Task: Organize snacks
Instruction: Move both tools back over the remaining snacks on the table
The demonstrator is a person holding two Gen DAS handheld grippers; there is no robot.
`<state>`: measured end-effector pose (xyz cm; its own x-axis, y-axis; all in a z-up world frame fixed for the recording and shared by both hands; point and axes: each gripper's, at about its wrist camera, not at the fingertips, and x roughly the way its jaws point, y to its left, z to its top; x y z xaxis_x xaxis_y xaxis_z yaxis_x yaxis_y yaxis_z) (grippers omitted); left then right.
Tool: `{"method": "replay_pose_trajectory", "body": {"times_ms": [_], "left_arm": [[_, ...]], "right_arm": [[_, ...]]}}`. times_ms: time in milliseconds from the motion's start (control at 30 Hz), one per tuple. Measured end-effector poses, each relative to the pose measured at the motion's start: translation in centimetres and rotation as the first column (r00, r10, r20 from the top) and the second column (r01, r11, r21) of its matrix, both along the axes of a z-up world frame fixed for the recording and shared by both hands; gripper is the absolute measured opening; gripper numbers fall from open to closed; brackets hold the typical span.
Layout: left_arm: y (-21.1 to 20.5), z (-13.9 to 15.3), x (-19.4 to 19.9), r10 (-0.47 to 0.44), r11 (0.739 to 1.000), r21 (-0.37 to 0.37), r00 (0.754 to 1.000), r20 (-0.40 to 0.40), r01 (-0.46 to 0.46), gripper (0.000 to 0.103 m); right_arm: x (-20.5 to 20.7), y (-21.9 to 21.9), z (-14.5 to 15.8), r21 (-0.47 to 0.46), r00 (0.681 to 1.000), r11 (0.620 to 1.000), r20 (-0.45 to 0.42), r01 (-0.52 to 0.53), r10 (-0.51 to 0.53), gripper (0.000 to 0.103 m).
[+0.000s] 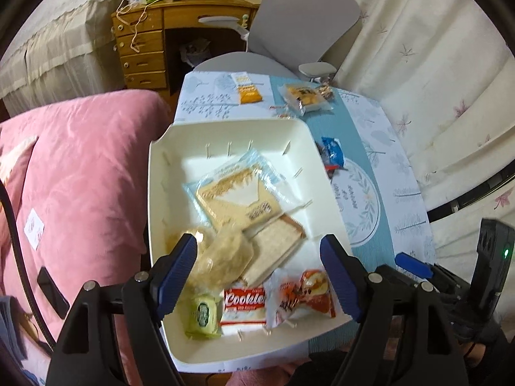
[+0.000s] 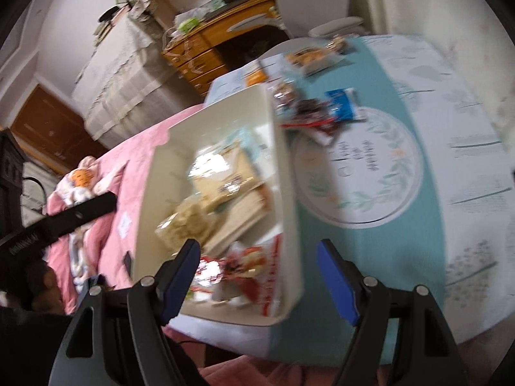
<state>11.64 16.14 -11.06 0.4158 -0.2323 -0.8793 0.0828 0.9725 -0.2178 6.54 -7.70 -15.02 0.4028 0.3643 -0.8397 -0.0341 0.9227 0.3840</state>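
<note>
The worktop [image 1: 370, 148], under a blue-and-white leaf-print cloth, carries a white tray [image 1: 161, 193] at its left edge beside a pink quilt [image 1: 80, 177]. In the tray lie a wrapped sandwich [image 1: 235, 196], a red bun packet [image 1: 302, 292], a cookie pack [image 1: 244, 305] and a green sweet [image 1: 201, 313]. More snacks [image 1: 305, 96] lie loose beyond it. The left tongs [image 1: 257, 247] and right tongs [image 2: 257, 251] hang spread, pinching nothing.

The word "Cookies" can be read on a red and white packet [image 1: 243, 308] in the white tray [image 1: 161, 173]. Other print is too blurred.
</note>
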Motion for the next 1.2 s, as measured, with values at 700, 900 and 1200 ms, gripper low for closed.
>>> {"method": "replay_pose_trajectory", "body": {"times_ms": [700, 900, 1200], "left_arm": [[-6.7, 2.9, 16.1, -0.033, 0.999, 0.023, 0.989, -0.142, 0.037, 0.079], [-8.4, -0.6, 22.0, -0.013, 1.000, 0.018, 0.979, -0.202, 0.017, 0.079], [-11.4, -7.6, 28.6, 0.010, 0.999, 0.052, 0.954, -0.301, 0.006, 0.079]], "right_arm": [[8.4, -5.6, 0.2, -0.202, 0.982, 0.973, 0.174, 0.110, -0.075, 0.075], [12.3, -6.6, -0.6, -0.230, 0.964, 0.965, 0.258, 0.128, -0.066, 0.075], [17.2, -6.5, -5.9, -0.241, 0.965, 0.962, 0.255, 0.129, -0.065, 0.075]]}}
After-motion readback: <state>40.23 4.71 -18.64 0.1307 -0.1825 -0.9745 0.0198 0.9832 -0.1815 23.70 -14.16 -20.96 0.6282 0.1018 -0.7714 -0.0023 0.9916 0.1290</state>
